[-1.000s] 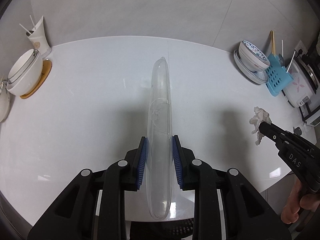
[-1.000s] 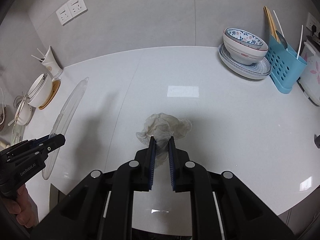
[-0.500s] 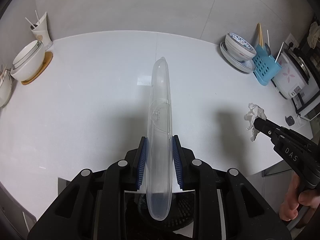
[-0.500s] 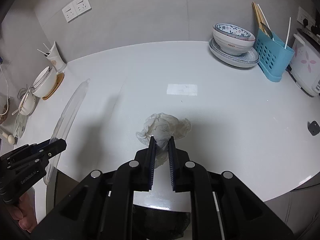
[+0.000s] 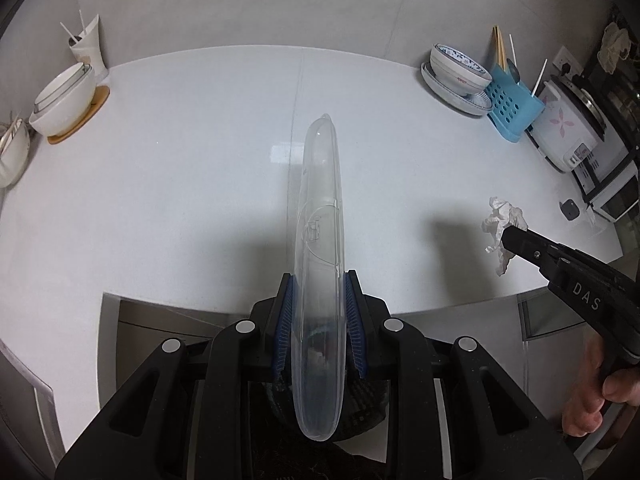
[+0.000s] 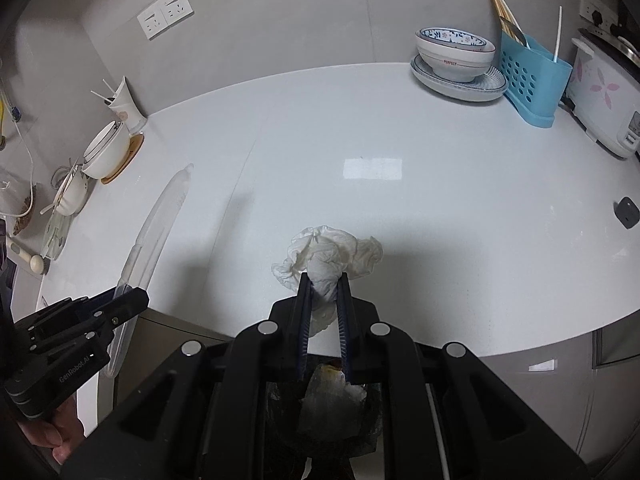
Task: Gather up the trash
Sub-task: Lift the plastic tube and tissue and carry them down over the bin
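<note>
Your crumpled tissue [image 6: 332, 256] sits pinched between the blue pads of your right claw [image 6: 323, 280], bulging out past the fingertips, held over the near edge of the white table [image 6: 440, 208]. Your left claw [image 5: 319, 300] is clamped on the clear plastic lid [image 5: 320, 216], which stands on edge and juts forward over the table. A dark bin [image 6: 332, 412] with trash in it shows below the right claw.
</note>
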Demonstrator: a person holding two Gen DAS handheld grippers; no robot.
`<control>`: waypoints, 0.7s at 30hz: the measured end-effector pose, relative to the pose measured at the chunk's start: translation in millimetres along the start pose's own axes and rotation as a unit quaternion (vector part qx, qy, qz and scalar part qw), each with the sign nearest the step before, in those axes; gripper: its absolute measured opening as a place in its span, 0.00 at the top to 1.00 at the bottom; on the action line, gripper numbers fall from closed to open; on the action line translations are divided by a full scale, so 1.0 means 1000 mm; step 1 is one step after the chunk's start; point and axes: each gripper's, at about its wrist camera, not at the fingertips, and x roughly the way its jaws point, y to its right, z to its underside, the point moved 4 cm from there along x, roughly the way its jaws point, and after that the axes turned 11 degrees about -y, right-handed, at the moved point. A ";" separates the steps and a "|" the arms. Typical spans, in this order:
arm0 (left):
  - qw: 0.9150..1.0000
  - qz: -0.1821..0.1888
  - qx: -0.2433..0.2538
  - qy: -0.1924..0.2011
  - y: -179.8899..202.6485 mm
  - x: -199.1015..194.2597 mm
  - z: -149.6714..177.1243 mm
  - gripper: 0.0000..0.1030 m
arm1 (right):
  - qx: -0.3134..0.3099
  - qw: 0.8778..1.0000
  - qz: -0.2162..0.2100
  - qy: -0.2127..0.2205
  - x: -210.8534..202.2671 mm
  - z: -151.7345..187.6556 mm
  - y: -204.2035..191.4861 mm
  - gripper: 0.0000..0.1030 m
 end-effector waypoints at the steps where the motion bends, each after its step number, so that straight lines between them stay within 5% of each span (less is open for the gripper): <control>1: 1.000 0.000 0.000 0.000 0.000 0.000 0.004 0.76 | -0.002 1.000 0.000 -0.001 0.000 0.004 0.000 0.89; 21: 0.998 0.020 0.026 -0.046 0.005 0.032 0.096 0.76 | -0.024 0.999 -0.007 -0.036 0.024 0.085 -0.003 0.89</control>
